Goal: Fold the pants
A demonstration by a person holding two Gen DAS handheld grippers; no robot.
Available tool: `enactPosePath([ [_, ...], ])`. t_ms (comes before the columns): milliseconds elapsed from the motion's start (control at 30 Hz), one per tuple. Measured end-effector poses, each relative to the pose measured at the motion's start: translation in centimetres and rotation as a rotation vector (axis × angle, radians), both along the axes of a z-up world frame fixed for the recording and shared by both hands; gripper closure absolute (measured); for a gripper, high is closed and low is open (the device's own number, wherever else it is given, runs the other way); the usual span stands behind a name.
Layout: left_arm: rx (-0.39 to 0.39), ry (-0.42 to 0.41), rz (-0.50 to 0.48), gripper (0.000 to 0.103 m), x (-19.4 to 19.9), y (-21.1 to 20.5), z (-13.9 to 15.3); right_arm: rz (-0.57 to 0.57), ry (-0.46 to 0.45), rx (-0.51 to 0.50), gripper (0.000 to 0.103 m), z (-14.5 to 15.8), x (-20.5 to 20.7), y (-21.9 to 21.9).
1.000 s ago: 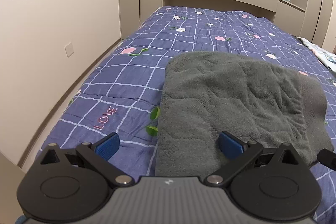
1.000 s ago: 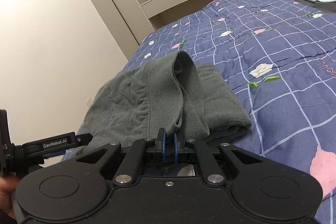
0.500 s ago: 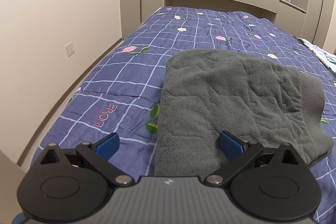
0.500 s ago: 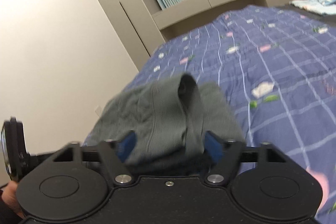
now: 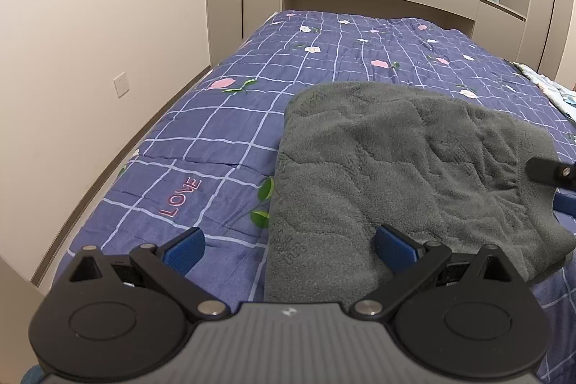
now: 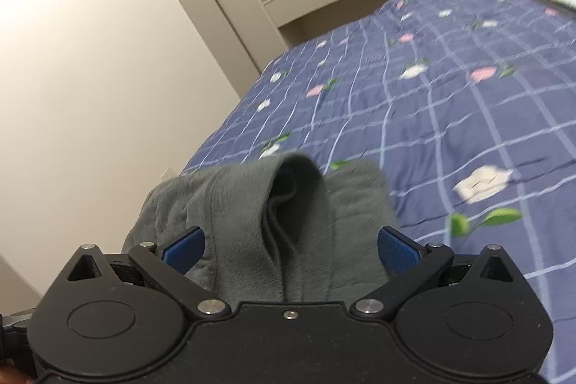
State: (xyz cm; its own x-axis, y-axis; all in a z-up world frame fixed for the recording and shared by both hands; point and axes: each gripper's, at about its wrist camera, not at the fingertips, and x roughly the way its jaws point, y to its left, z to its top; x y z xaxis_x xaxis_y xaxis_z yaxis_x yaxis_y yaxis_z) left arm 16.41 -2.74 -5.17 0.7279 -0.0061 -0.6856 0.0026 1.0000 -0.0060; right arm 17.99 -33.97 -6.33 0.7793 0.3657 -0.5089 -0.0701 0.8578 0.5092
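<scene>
Right gripper [image 6: 291, 249] jaws just opened wide, folded pants [image 6: 288, 222] lie loose between them. Left gripper [image 5: 289, 249] open, idle. Back off straight; don't snag the waistband.

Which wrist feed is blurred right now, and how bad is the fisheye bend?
Right wrist view: motion-smeared, the bedspread grid streaked, the pants soft-edged. Left wrist view: sharp, the pants texture crisp. Both bow straight lines; the wall edge curves strongly.
</scene>
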Motion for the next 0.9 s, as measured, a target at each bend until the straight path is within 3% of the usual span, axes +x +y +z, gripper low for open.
enactPosePath([
  [267, 0.001, 0.001, 0.005, 0.001, 0.0, -0.1, 0.0, 0.027, 0.004, 0.021, 0.003, -1.1, -1.7, 1.5],
  [533, 0.001, 0.002, 0.008, 0.001, 0.0, -0.1, 0.0, 0.009, 0.004, 0.012, 0.046, -0.2, -3.2, 1.0],
  [767, 0.002, 0.003, 0.006, 0.001, 0.1, -0.1, 0.1, 0.019, 0.043, 0.119, 0.042, -2.1, -1.9, -0.6],
  [800, 0.004, 0.003, 0.006, 0.001, 0.1, -0.1, 0.1, 0.016, 0.044, 0.120, 0.047, -2.0, -1.9, -0.5],
  [900, 0.013, -0.002, 0.010, 0.001, 0.1, -0.2, 0.1, 0.029, 0.027, 0.079, 0.082, -1.4, -1.9, 0.2],
])
